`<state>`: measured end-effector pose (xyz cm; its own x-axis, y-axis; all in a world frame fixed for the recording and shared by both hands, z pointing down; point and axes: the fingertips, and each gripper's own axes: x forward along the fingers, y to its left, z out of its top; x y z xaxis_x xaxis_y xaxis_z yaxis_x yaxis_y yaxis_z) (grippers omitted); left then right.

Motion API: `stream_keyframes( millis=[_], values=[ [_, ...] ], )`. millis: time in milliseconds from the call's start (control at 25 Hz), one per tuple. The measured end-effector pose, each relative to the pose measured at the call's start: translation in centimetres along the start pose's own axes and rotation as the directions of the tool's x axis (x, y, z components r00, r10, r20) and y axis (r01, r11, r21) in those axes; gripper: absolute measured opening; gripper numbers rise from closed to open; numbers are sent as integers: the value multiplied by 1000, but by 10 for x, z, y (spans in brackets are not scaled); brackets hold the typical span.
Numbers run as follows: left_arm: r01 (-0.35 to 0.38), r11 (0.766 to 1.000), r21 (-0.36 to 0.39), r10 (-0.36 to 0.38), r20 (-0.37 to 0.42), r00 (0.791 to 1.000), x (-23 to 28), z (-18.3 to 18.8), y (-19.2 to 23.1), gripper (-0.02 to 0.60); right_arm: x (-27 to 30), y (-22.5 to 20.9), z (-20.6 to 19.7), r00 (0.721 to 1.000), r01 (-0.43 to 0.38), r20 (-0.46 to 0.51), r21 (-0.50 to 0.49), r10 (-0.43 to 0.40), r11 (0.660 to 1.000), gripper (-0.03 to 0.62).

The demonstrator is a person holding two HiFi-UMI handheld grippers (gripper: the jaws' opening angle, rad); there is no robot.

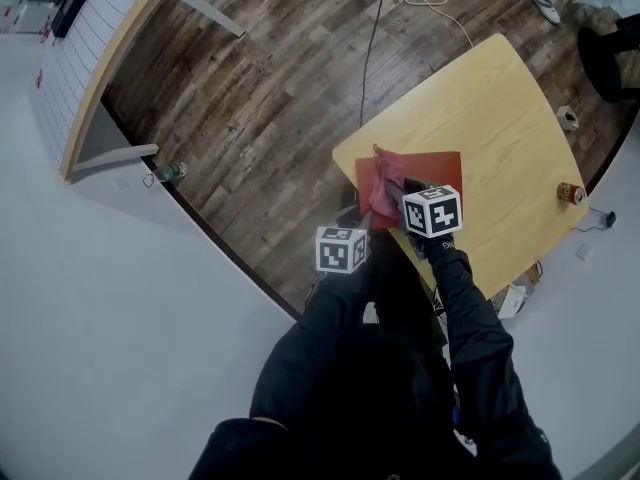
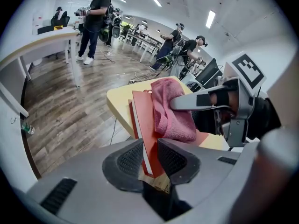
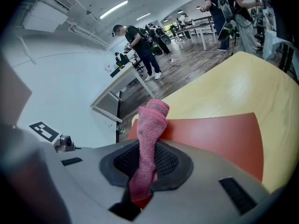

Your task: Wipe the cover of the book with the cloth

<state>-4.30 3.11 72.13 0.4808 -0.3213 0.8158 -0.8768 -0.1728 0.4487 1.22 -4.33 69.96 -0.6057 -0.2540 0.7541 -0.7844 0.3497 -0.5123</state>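
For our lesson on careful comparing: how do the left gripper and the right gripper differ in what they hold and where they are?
The left gripper is shut on the edge of the red book; the right gripper is shut on the pink cloth. The left gripper sits just off the table edge; the right gripper is over the book's cover, with the cloth against it. Both are shut on something.

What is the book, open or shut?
Shut. The book lies with red cover flat over its pages; the left gripper clamps its edge.
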Motion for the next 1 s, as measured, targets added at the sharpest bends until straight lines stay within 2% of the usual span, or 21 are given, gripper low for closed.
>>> stream_keyframes(
  millis=[1000],
  values=[
    [-16, 1000, 7, 16, 3, 1000, 2, 1, -1, 112, -53, -76, -12, 993, 116, 23, 16, -117, 993, 76]
  ],
)
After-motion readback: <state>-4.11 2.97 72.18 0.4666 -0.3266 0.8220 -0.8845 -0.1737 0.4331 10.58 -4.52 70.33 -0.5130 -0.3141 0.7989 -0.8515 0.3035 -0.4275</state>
